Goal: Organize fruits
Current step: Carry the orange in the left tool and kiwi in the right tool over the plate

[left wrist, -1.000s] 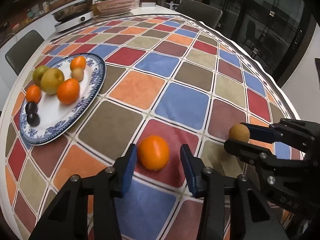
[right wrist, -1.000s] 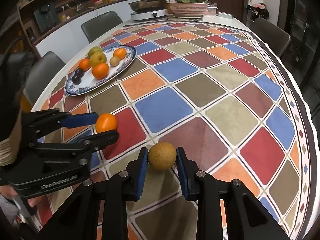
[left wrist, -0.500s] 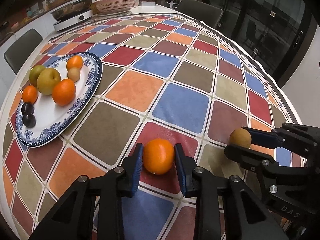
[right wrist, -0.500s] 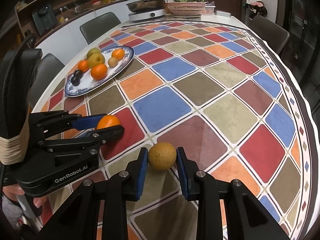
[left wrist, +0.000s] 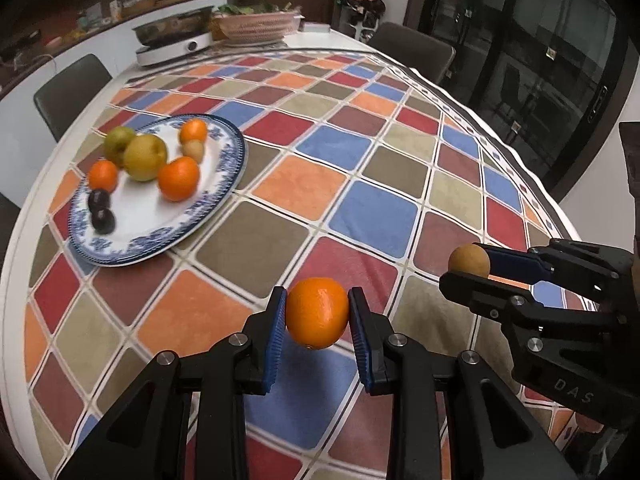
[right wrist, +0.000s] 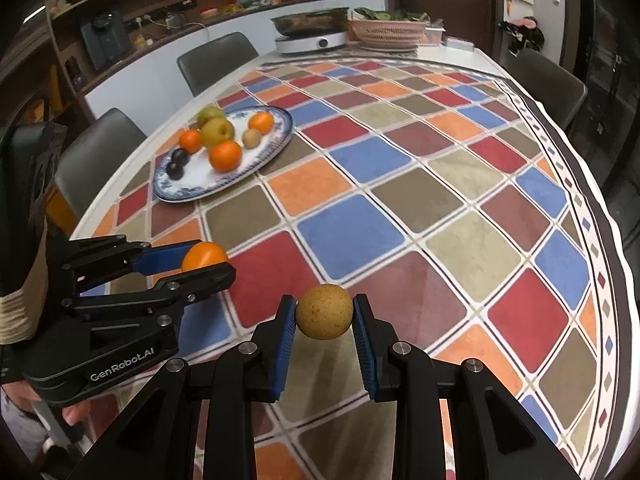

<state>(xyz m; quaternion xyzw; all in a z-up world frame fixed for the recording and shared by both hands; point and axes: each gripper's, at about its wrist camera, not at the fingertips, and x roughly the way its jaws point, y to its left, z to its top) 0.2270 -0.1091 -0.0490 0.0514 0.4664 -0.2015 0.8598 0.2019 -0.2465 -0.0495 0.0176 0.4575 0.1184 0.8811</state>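
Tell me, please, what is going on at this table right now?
A person is sorting fruit with two handheld grippers. The left gripper is clamped on an orange, and the right gripper on a brown speckled fruit. The blue-rimmed plate farther along the checked tablecloth already holds other fruit.

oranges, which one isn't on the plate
The orange clamped in the left gripper; the three others lie on the blue-rimmed plate.
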